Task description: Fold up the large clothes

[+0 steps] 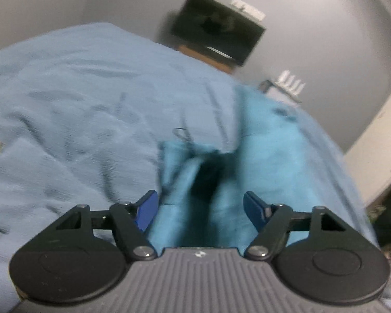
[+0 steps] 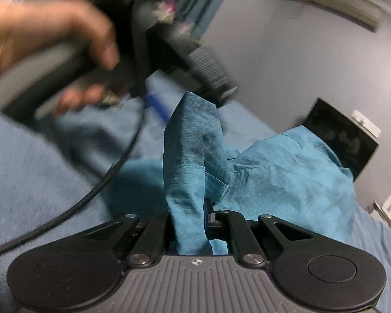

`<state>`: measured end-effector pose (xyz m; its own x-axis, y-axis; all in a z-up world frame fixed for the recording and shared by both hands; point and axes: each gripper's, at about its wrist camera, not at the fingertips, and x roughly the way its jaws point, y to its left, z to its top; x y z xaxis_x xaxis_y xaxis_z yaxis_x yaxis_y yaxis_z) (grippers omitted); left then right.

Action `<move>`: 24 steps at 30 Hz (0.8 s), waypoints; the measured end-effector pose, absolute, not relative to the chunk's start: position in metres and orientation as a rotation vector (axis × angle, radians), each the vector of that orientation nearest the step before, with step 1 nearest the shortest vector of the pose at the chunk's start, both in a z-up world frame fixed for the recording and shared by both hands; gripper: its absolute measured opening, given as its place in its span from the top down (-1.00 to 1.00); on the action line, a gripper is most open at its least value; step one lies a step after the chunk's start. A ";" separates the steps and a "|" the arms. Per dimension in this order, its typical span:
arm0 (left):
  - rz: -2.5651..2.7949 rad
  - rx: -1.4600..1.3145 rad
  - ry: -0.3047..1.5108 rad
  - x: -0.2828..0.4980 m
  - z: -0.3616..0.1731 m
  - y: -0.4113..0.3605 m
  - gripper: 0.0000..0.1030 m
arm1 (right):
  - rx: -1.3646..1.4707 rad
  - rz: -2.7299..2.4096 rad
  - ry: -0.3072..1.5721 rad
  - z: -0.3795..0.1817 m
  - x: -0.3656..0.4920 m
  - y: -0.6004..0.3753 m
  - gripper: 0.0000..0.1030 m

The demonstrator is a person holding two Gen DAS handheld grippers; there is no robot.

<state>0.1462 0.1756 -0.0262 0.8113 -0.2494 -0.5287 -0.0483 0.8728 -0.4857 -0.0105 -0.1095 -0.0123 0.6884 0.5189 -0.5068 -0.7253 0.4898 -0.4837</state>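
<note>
Pale blue bedspread [image 1: 78, 99] fills my view. My right gripper [image 2: 190, 224] is clamped on the crumpled teal fabric garment [image 2: 286, 172], whose pinched fold rises toward 12 o'clock. My left gripper [image 1: 200, 206] gapes, gripping nothing.

Home bedroom, bed under a blue blanket [image 1: 78, 91], wall-mounted television [image 1: 217, 28], grey walls

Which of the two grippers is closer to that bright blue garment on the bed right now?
Right. The right gripper is shut on a bunched fold of the blue garment. The left gripper is open just above the garment, its pads not touching it.
</note>
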 end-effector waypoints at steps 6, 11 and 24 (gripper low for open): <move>-0.246 -0.482 0.704 0.153 -0.030 0.162 -0.09 | -0.762 0.786 0.354 -0.026 -0.013 -0.094 0.84; -0.245 -0.550 0.824 0.158 -0.048 0.167 0.15 | -0.731 0.783 0.373 -0.022 0.002 -0.091 0.84; -0.223 -0.593 0.957 0.166 -0.059 0.160 0.63 | -0.697 0.777 0.425 -0.012 0.043 -0.068 0.82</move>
<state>0.1662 0.1603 -0.0589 0.5682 -0.4310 -0.7010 -0.0764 0.8205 -0.5665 0.0431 -0.0685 -0.0117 0.6474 0.4895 -0.5843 -0.7560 0.5101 -0.4103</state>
